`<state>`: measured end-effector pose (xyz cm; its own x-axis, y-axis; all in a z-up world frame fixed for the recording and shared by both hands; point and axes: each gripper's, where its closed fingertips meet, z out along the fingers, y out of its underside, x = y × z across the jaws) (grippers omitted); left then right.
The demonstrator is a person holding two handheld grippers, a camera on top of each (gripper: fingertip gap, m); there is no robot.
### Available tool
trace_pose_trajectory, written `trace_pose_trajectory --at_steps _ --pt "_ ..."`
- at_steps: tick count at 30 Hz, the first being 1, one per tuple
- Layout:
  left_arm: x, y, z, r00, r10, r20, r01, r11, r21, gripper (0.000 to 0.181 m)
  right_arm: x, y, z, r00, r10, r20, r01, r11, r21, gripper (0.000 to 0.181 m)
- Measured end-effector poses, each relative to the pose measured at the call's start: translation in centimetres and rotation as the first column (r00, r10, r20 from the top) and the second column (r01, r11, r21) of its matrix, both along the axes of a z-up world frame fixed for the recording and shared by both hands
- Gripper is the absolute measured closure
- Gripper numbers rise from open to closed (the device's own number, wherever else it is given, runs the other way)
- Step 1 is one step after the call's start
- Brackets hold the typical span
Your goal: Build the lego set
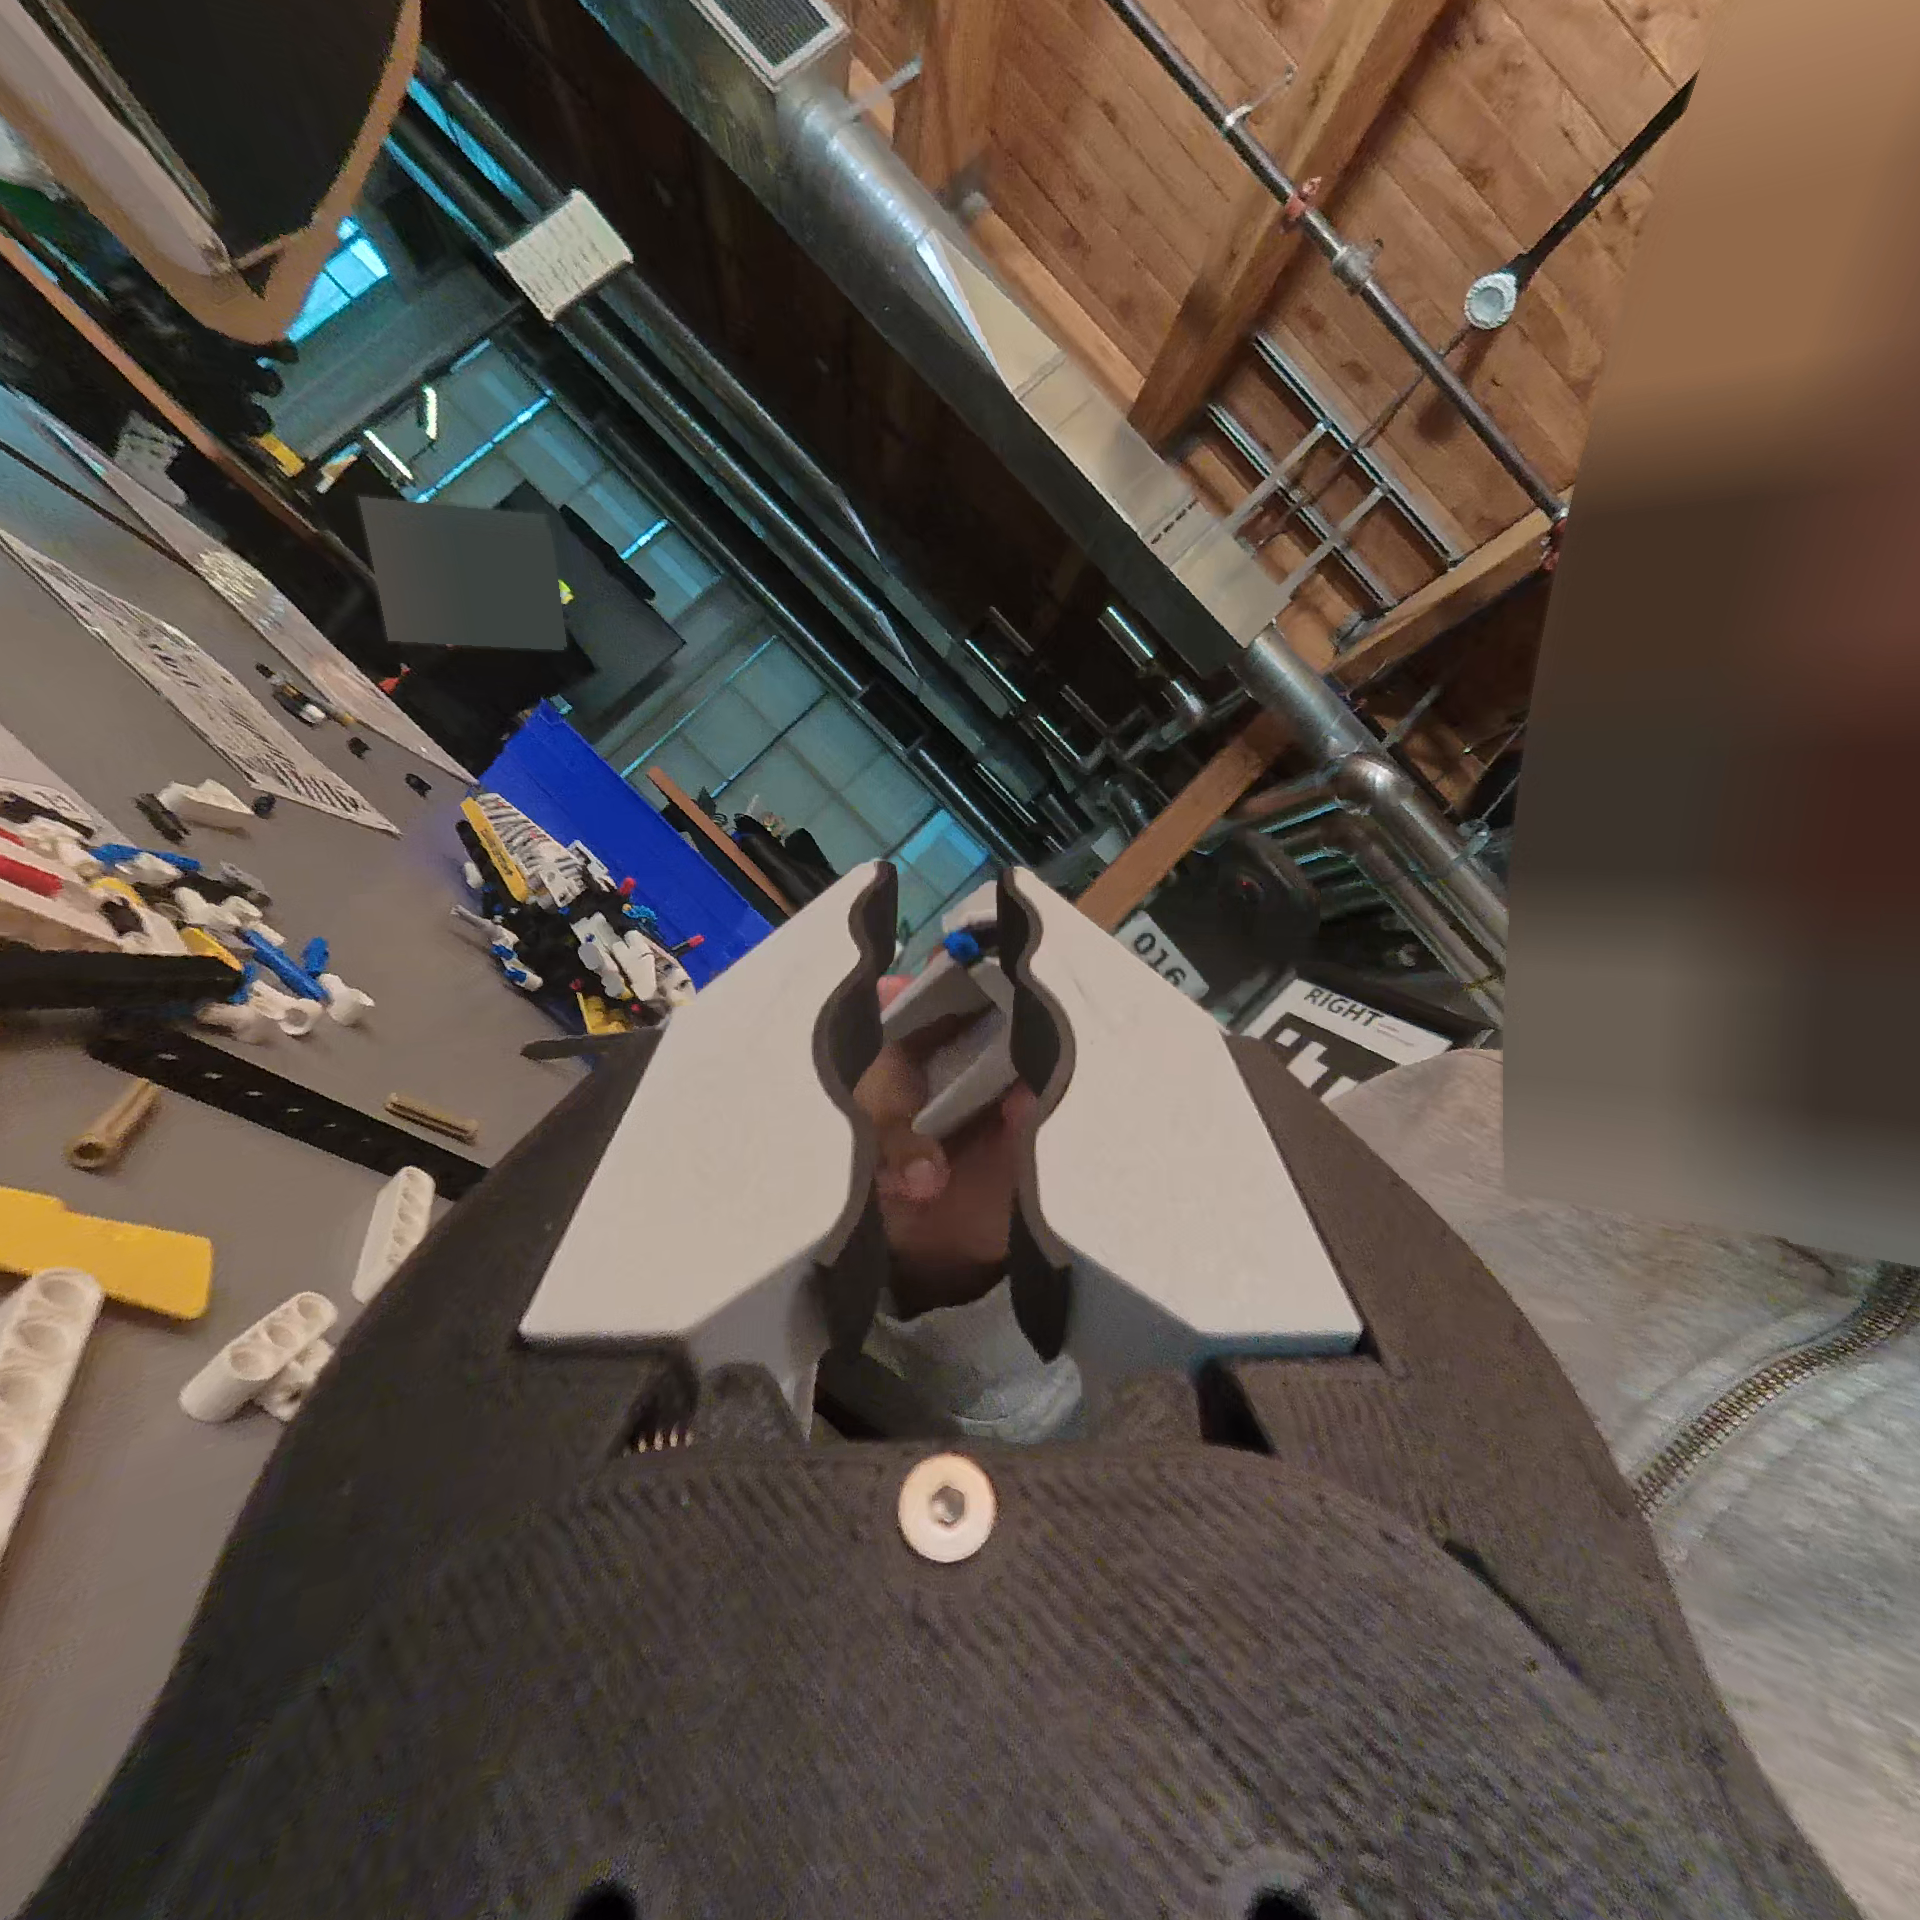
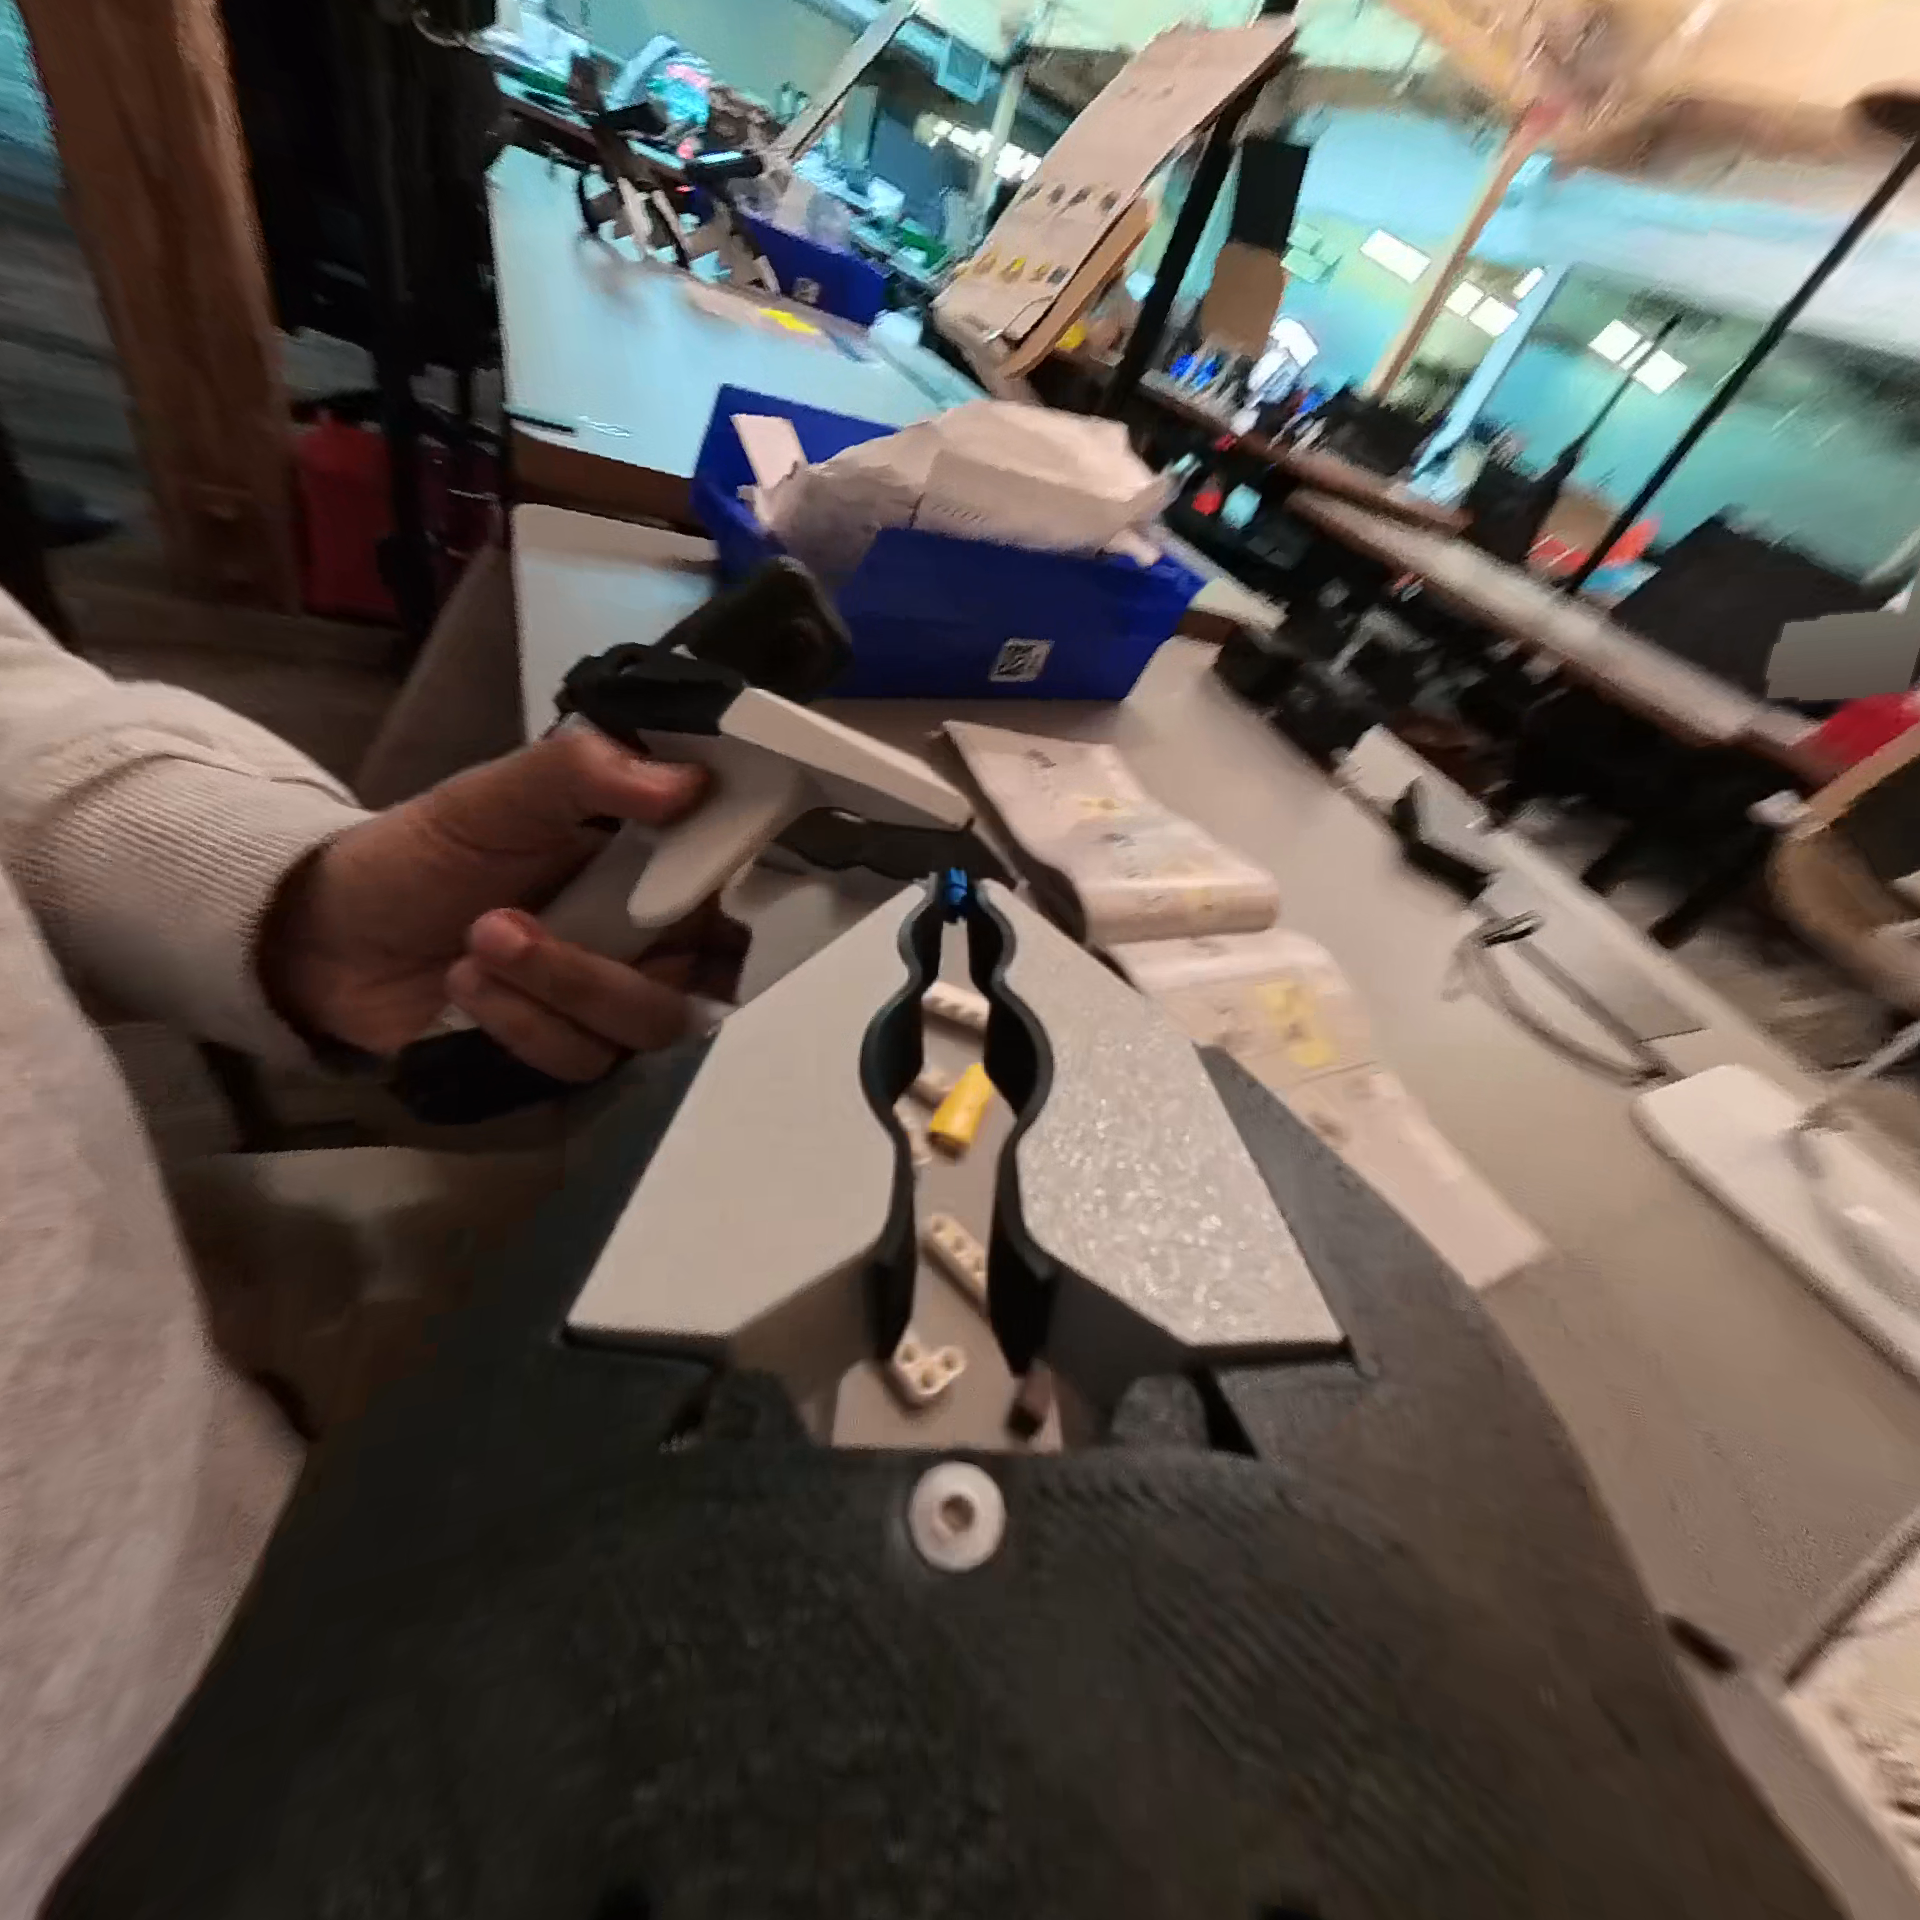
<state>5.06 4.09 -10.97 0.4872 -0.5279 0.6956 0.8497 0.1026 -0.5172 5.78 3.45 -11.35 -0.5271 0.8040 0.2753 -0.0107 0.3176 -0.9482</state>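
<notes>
The right gripper (image 2: 954, 902) pinches a small blue pin (image 2: 952, 896) at its very fingertips, lifted above the grey table (image 2: 1558, 1226) and pointed toward the left gripper (image 2: 961, 826), which a hand (image 2: 436, 914) holds just ahead and to the left of it. In the left wrist view the left gripper's own tips (image 1: 948, 904) stand nearly together with a narrow gap — whether they grip anything cannot be told; the same blue pin (image 1: 962, 943) shows just beyond them on the other tool. The pin looks light, stiff and slick, so a hold across its middle with one end left free would likely suit pressing it into a hole. Loose white beams (image 1: 260, 1351) and a yellow piece (image 1: 104, 1252) lie on the table to the left gripper's left, with a partly built model (image 1: 566, 914) farther ahead. Motion blur smears much of the right view, and the pieces under the right gripper show only through the slot between its fingers.
</notes>
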Motion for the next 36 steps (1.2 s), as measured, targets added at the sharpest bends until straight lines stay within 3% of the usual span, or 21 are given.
trace_pose_trajectory --at_steps 4,8,11,21,36 --pt "-2.3 -0.9 0.2 0.988 0.131 -0.086 -0.133 0.991 -0.024 0.166 -0.1 1.6 -0.1 0.995 -0.02 0.098 0.031 0.993 -0.113 0.178" --pt "-5.0 -2.1 0.3 0.92 0.321 -0.225 -0.339 0.939 -0.046 0.18 0.0 3.7 -1.2 0.98 -0.094 0.176 0.112 0.989 -0.094 0.178" --pt "-5.6 -2.0 -0.2 0.872 0.375 -0.313 -0.419 0.904 -0.085 0.181 0.3 4.2 -2.2 0.969 -0.116 0.217 0.139 0.985 -0.097 0.178" --pt "-5.0 -1.1 -1.0 0.852 0.365 -0.375 -0.435 0.893 -0.12 0.181 0.1 2.4 -4.7 0.957 -0.079 0.278 0.09 0.996 -0.025 0.178" --pt "-4.9 -0.9 -1.3 0.858 0.349 -0.376 -0.419 0.9 -0.122 0.181 0.1 1.0 -5.5 0.952 -0.035 0.303 0.039 0.999 -0.008 0.178"
